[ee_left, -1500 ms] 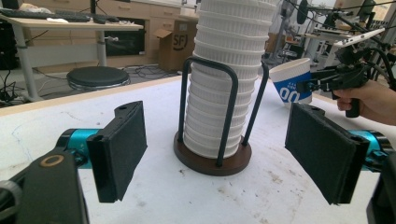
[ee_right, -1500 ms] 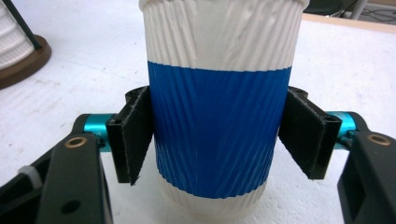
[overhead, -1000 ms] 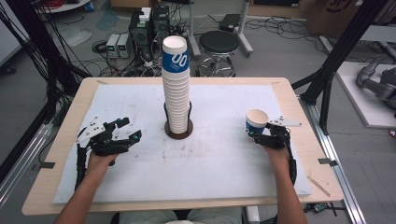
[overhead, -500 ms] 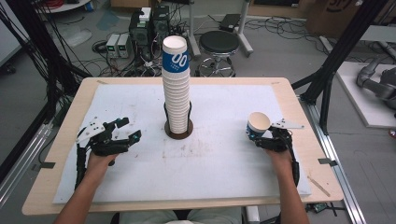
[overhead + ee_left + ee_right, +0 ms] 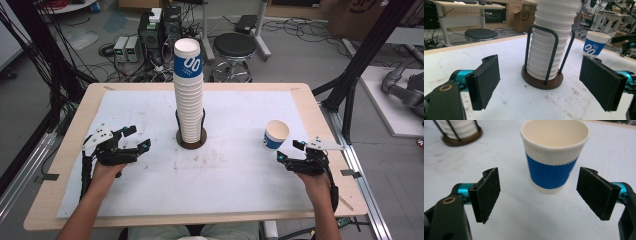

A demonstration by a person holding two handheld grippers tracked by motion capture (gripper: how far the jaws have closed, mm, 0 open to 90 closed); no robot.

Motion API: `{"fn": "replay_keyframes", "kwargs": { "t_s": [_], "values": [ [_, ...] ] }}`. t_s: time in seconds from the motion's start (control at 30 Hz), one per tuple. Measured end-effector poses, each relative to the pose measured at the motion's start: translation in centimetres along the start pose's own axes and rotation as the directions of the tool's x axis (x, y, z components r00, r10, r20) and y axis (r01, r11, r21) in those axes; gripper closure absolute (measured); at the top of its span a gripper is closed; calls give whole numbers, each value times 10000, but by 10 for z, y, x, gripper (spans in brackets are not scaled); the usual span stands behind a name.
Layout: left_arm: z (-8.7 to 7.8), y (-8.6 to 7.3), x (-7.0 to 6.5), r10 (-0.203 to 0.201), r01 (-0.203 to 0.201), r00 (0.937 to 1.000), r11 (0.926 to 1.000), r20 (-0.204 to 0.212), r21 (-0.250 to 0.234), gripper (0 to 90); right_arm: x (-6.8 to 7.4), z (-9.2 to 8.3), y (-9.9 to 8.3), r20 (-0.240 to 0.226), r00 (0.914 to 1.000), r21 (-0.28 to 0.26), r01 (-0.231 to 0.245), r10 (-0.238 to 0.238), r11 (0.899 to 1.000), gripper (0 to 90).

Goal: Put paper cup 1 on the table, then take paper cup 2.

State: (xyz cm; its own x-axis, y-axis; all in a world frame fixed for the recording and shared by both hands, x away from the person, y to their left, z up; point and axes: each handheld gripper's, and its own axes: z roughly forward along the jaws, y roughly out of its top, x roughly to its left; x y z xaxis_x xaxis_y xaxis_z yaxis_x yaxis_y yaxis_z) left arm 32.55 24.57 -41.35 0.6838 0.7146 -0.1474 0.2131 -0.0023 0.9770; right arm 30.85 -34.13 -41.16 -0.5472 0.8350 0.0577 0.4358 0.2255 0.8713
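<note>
The right gripper has let go and backed toward 5 o'clock, fingers wide, leaving the cup upright on the tabletop; the left gripper, empty, has just been widening its fingers.

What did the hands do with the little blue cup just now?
The right gripper let go of the single cup: its jaws have just opened and it pulled back toward the person, leaving the cup upright on the white mat, nothing between its jaws. The left gripper stayed where it was, its empty jaws opening wider. The cup stack in its holder did not move.
</note>
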Motion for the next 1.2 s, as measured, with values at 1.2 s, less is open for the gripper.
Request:
{"fn": "replay_keyframes", "kwargs": {
  "t_s": [1.2],
  "values": [
    [-5,10,-4,-125,133,9981,9998,608,-138,166,30,2,28,-679,9949,-957,685,-752,9931,196]
  ]
}}
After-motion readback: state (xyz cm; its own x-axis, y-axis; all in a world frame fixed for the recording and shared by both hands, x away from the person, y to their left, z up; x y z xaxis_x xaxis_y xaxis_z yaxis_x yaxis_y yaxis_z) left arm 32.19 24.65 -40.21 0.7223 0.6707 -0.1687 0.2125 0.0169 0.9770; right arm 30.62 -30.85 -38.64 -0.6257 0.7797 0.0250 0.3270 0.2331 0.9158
